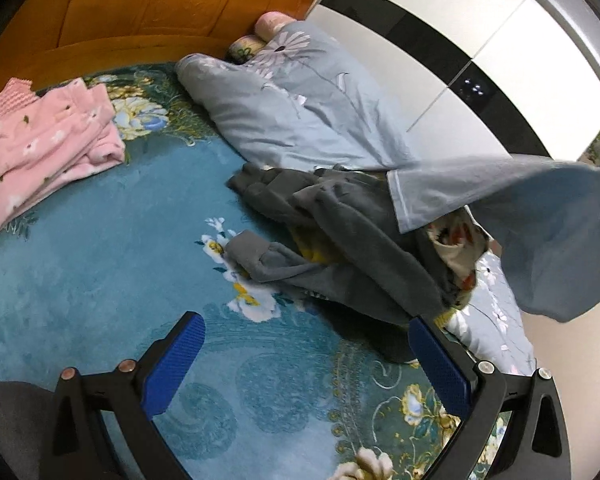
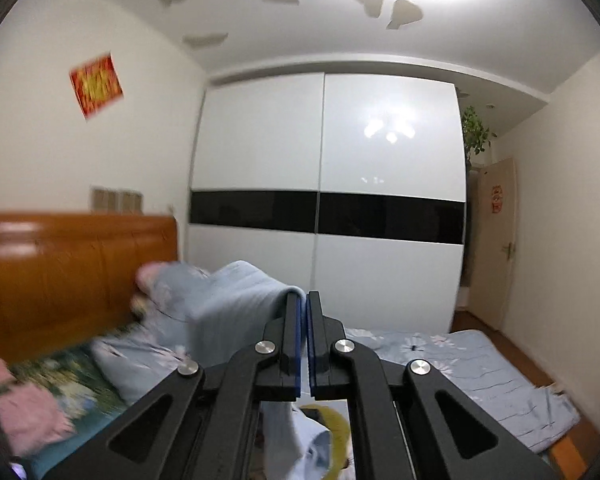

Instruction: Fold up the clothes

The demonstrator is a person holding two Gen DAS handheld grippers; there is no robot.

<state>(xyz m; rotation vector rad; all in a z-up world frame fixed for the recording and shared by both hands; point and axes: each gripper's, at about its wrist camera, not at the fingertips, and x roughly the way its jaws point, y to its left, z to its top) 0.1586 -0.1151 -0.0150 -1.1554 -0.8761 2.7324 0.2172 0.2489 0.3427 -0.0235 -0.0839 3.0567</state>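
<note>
My left gripper (image 1: 304,344) is open and empty, low over the teal floral bedspread (image 1: 100,264). Ahead of it lies a crumpled dark grey garment (image 1: 340,224) on a small heap of clothes. A light blue garment (image 1: 540,216) hangs in the air at the right of the left wrist view. My right gripper (image 2: 303,300) is shut on that light blue garment (image 2: 236,296), which drapes to the left of the fingers and hangs below them. It is held high above the bed.
A folded pink floral garment (image 1: 48,152) lies at the left of the bed. A grey-blue floral quilt (image 1: 300,104) lies along the far side by the wooden headboard (image 1: 140,4). A white and black wardrobe (image 2: 328,208) stands behind. A mattress (image 2: 480,368) lies on the floor.
</note>
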